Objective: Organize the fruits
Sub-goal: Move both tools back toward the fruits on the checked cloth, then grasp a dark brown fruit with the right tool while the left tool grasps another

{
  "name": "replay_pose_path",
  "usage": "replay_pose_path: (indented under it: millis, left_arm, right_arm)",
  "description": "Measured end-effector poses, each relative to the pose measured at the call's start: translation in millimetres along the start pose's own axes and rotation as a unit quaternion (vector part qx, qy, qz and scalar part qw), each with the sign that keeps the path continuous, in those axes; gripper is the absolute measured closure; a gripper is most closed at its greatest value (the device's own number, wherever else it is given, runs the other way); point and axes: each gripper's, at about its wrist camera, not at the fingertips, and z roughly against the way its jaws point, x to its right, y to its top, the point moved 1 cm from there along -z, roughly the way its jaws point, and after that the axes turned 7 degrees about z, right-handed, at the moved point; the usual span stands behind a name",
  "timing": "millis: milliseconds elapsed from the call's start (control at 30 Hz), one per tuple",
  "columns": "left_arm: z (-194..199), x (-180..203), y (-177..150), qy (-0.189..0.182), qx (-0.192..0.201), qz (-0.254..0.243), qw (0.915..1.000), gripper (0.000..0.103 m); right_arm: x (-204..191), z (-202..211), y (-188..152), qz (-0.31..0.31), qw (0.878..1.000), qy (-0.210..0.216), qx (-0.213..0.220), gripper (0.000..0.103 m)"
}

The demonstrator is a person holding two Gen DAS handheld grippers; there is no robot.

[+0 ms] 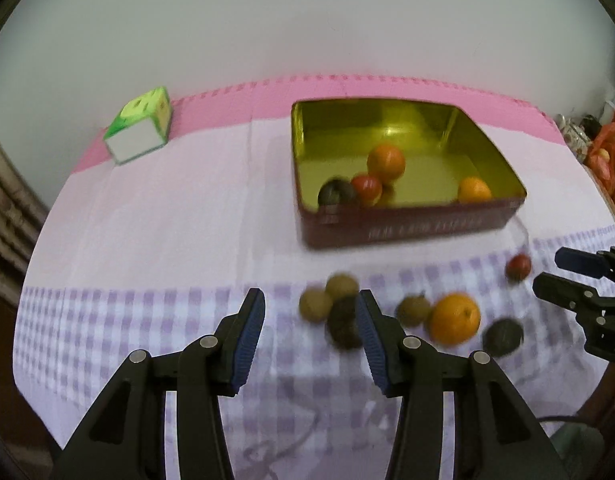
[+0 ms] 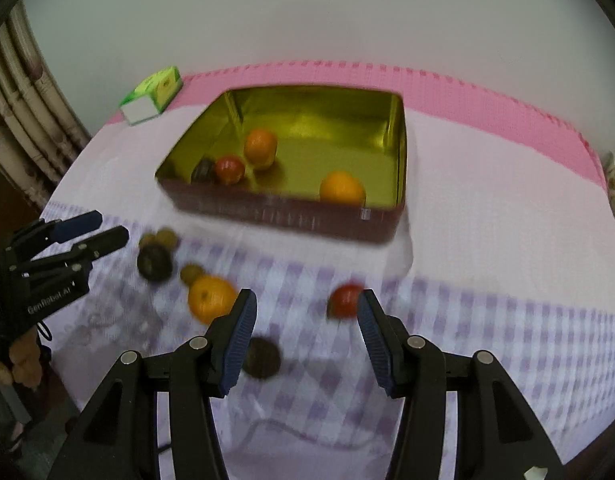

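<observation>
A red tin with a gold inside [image 1: 407, 228] [image 2: 291, 216] stands on the cloth. It holds two oranges [image 1: 386, 162] [image 2: 342, 188], a red fruit [image 1: 366, 189] [image 2: 229, 169] and a dark fruit [image 1: 336, 193]. Loose on the checked cloth lie an orange [image 1: 454, 318] [image 2: 211, 297], a red fruit [image 1: 518, 266] [image 2: 345, 301], brown fruits [image 1: 315, 305] and dark fruits [image 1: 343, 322] [image 2: 261, 357]. My left gripper [image 1: 310, 336] is open and empty, just left of the brown and dark fruits. My right gripper [image 2: 305, 336] is open and empty, between the loose orange and the red fruit.
A green and white carton [image 1: 141, 130] [image 2: 153, 96] lies at the back left on the pink mat [image 1: 267, 96]. A wall is behind the table. Each gripper shows at the edge of the other's view. Clutter [image 1: 603, 152] sits off the table's right side.
</observation>
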Motion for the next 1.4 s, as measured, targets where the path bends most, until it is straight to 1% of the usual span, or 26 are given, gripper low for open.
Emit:
replay_pose_path:
  millis: [133,300,567,833,867,967,1000,1167,1200,1400]
  left_arm:
    - [-0.9,-6.1,-23.0,0.000,-0.014,0.013,0.9998,0.054]
    - [-0.9,-13.2,-39.1,0.006,-0.021,0.019,0.9996,0.054]
    - [-5.4,-20.6,-41.1,-0.001,-0.027,0.031,0.9991,0.054]
    - [-16.4,-9.4,-38.1,-0.015,-0.036,0.017,0.9991,0.054]
    - [-17.1,-8.0,-37.7,-0.016,-0.037,0.016,0.9991,0.055]
    - [-21.0,-3.8,-35.3,-0.021,-0.039,0.012,0.9989,0.055]
    - [-21.9,-2.4,-34.4,-0.022,-0.040,0.011,0.9989,0.055]
    - [-26.3,1.9,-32.1,-0.028,-0.041,0.008,0.9987,0.054]
    - [-27.2,2.3,-31.8,-0.029,-0.042,0.009,0.9987,0.054]
    - [-28.8,5.6,-30.6,-0.032,-0.041,0.006,0.9986,0.055]
  right_arm:
    - [-5.9,-5.2,-20.3,-0.002,1.000,0.006,-0.015,0.053]
    - [-15.7,-11.8,-28.1,0.002,1.000,0.015,-0.024,0.053]
    - [-27.8,-28.0,-28.8,0.015,0.999,0.019,-0.040,0.053]
    - [-31.1,-38.4,-25.5,0.022,0.998,0.016,-0.051,0.054]
    - [-32.0,-39.5,-24.7,0.024,0.998,0.014,-0.051,0.056]
    - [-33.7,-42.0,-23.2,0.029,0.998,0.010,-0.050,0.059]
    - [-34.2,-42.3,-22.6,0.032,0.998,0.007,-0.050,0.062]
    - [-37.9,-43.5,-22.0,0.045,0.998,0.003,-0.050,0.068]
    - [-39.4,-44.4,-21.5,0.047,0.998,0.000,-0.049,0.071]
    - [-35.2,-46.6,-19.3,0.039,0.998,-0.007,-0.047,0.071]
